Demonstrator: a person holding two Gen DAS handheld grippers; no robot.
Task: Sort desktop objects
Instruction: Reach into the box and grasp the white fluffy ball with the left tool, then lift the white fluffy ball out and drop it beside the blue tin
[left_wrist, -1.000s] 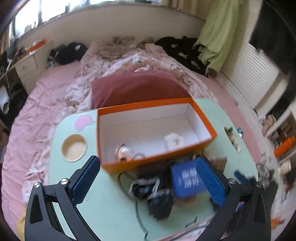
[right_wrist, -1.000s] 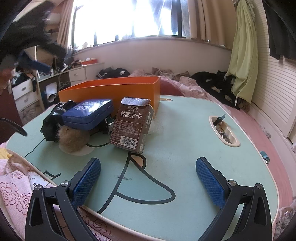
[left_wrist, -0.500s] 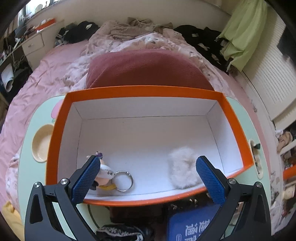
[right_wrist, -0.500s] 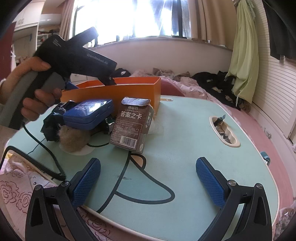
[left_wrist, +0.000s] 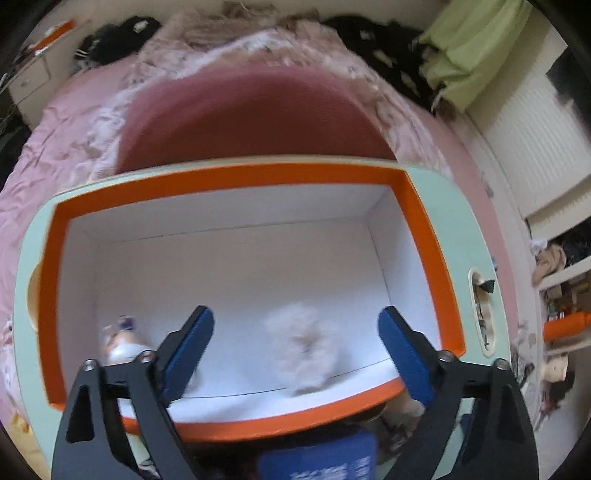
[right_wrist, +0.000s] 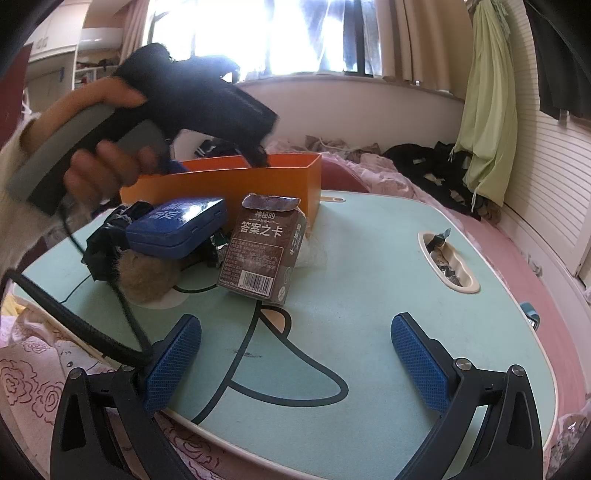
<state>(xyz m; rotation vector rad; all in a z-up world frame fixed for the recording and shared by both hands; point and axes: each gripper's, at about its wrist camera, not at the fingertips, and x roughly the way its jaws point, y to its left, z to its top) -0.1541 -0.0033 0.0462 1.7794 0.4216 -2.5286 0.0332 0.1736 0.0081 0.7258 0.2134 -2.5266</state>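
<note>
An orange box (left_wrist: 229, 175) with a white inside stands on the pale green table. In it lie a white fluffy ball (left_wrist: 304, 341) and a small figure keychain (left_wrist: 120, 339). My left gripper (left_wrist: 295, 347) is open, reaching down into the box with the fluffy ball between its fingers. In the right wrist view the box (right_wrist: 236, 181) stands behind a blue case (right_wrist: 177, 227), a brown card box (right_wrist: 264, 249), a tan fluffy ball (right_wrist: 147, 277) and a black bundle (right_wrist: 107, 240). My right gripper (right_wrist: 295, 365) is open and empty over the table's near part.
The table (right_wrist: 369, 280) has an oval slot (right_wrist: 448, 262) at the right holding small scraps. The hand with the left gripper (right_wrist: 147, 107) hangs over the box. A cable (right_wrist: 74, 317) trails off the table's left edge. Bedding and a red cushion (left_wrist: 251, 118) lie behind.
My left gripper has moved forward and down into the orange box, now around the white fluffy ball. The right gripper has not moved.
</note>
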